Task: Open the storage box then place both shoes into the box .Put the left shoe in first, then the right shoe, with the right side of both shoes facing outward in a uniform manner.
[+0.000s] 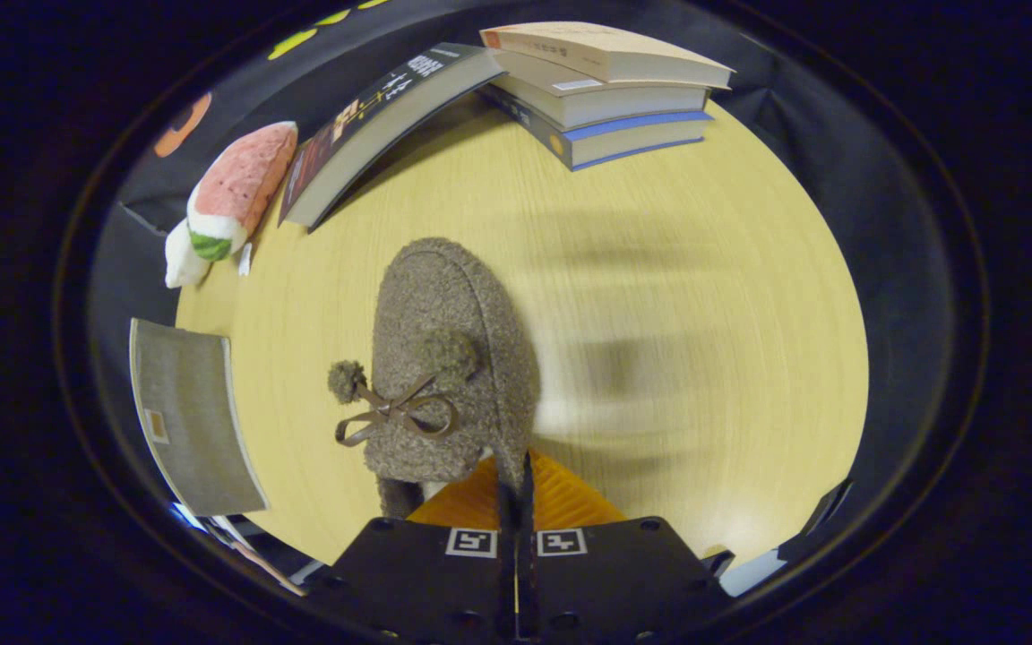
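Right under my lens the tongs (516, 488) are pressed nearly together, with only a thin edge of the shoe's (449, 358) heel rim pinched between the two fingers (570, 506). From that grip I see the shoe, a fuzzy grey-brown slipper, stretching away from the fingers with its toe pointing toward the far books. A thin ribbon bow (399, 414) with two small pompoms (348, 380) sits on its upper, close to the fingers. Whether the sole rests on the pale wooden surface (704, 296) or hangs just above it, I cannot tell. Off to the left of the shoe lies a grey book (189, 417) at the surface's edge. Beyond it, a watermelon-slice plush toy (229, 197) lies near the booth's wall, just beside a dark-covered book (373, 125) that leans on a stack of three books (606, 90) at the far side of the surface.
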The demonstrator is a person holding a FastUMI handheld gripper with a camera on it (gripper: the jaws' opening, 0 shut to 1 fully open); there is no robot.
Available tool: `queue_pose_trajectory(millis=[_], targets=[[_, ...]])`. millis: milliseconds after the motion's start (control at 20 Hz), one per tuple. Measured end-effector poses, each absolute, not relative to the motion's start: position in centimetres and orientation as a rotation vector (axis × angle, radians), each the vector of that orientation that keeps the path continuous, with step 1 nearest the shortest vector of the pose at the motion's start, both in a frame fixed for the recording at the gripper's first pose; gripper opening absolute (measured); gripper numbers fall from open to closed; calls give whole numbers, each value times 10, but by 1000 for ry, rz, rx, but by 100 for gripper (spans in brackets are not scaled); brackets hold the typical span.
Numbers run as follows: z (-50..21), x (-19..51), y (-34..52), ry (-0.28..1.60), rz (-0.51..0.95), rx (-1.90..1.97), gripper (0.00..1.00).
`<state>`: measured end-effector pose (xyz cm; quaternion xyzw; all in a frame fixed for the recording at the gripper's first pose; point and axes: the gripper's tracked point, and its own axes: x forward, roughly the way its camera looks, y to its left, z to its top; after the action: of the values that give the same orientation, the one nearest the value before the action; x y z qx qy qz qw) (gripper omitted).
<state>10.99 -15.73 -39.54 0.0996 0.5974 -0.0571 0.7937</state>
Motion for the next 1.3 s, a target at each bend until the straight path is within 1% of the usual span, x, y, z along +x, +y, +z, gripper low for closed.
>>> queue_pose_trajectory(millis=[150,300,600,750,950,1300], targets=[[-385,96,-153,1315,-154,259,2],[-355,87,-134,1315,-119,302,1],[-273,93,-80,1222,-51,259,1],[-240,94,-35,1192,-2,222,1],[-216,89,38,1184,84,199,1],[-216,84,173,1219,186,99,1]])
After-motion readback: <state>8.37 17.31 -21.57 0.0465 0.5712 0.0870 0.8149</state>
